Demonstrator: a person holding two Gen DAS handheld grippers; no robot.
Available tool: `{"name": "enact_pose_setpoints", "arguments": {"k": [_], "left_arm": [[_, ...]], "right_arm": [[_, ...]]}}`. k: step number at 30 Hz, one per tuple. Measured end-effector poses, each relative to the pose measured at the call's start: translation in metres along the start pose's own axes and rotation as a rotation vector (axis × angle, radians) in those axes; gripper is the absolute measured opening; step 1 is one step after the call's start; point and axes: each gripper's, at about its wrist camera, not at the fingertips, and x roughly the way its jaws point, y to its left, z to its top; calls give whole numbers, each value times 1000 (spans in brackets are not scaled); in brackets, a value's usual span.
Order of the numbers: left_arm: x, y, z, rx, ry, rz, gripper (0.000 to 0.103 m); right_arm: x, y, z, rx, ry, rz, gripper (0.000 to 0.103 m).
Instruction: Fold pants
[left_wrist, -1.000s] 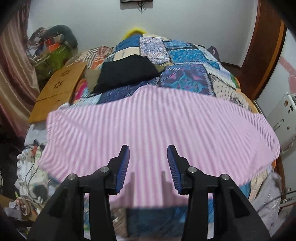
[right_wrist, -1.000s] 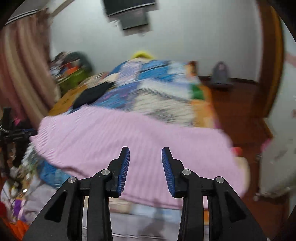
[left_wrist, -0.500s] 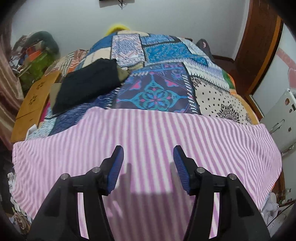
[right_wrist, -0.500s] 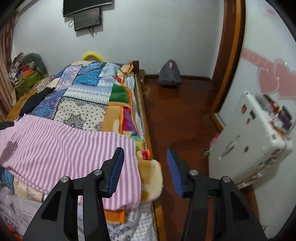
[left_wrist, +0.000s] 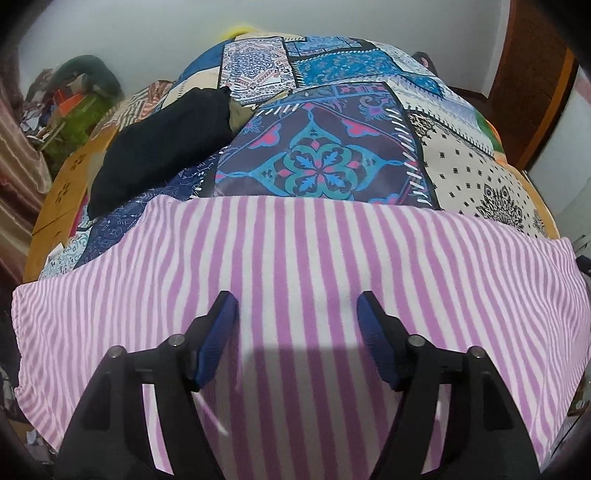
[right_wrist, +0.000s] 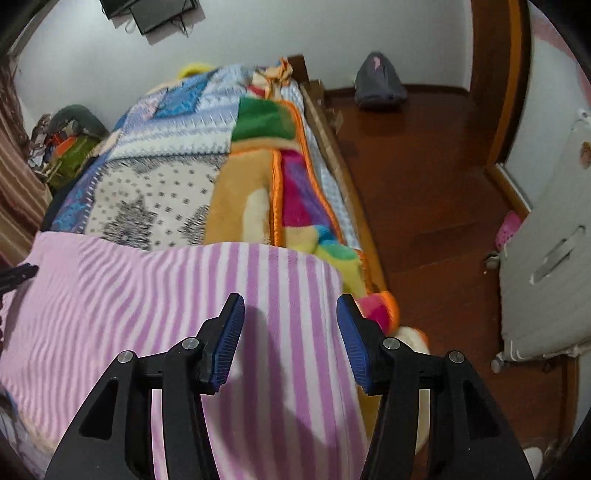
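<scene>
Your pink-and-white striped soft cotton pants (left_wrist: 295, 258) lie flat across the near end of the patchwork quilt (left_wrist: 325, 155), light and limp, so with the left gripper (left_wrist: 295, 314) and right gripper (right_wrist: 290, 314) both gaping and empty, pinch an edge, likely the right one.

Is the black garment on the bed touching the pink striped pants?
Apart. In the left wrist view, blue patterned quilt shows between the black garment and the pants' far edge.

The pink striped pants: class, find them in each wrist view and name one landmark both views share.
Left wrist view: the pink striped pants fill the lower half.
Right wrist view: the pants cover the lower left.
Shared landmark: the patchwork bedspread behind them.
</scene>
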Motion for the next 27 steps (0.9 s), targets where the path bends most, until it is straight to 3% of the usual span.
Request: {"name": "enact_pose_setpoints", "arguments": {"k": [3,7,10,12,15,21,25,27], "left_arm": [[2,1,2,-9,-3,3,73],[4,1,2,-15,-6,5,75],[4,1,2,-15,-9,7,76],[4,1,2,-17,-9,6,76],[4,1,2,-20,-9,2,76],[2,2,3,-9,0,10,77],[-17,-4,1,33,-34,44,77],[-35,-8,-1,47,-63,34,77]], "right_arm": [[17,-3,2,5,41,10,49],[23,-5,4,16,32,26,49],[21,-1,2,0,20,45,33],[20,4,2,-21,8,35,15],[23,8,4,-54,-15,-64,5],[24,5,8,-34,1,-85,5],[-27,8,13,-7,-58,-46,9],[-67,12,15,-27,-120,-70,19]]}}
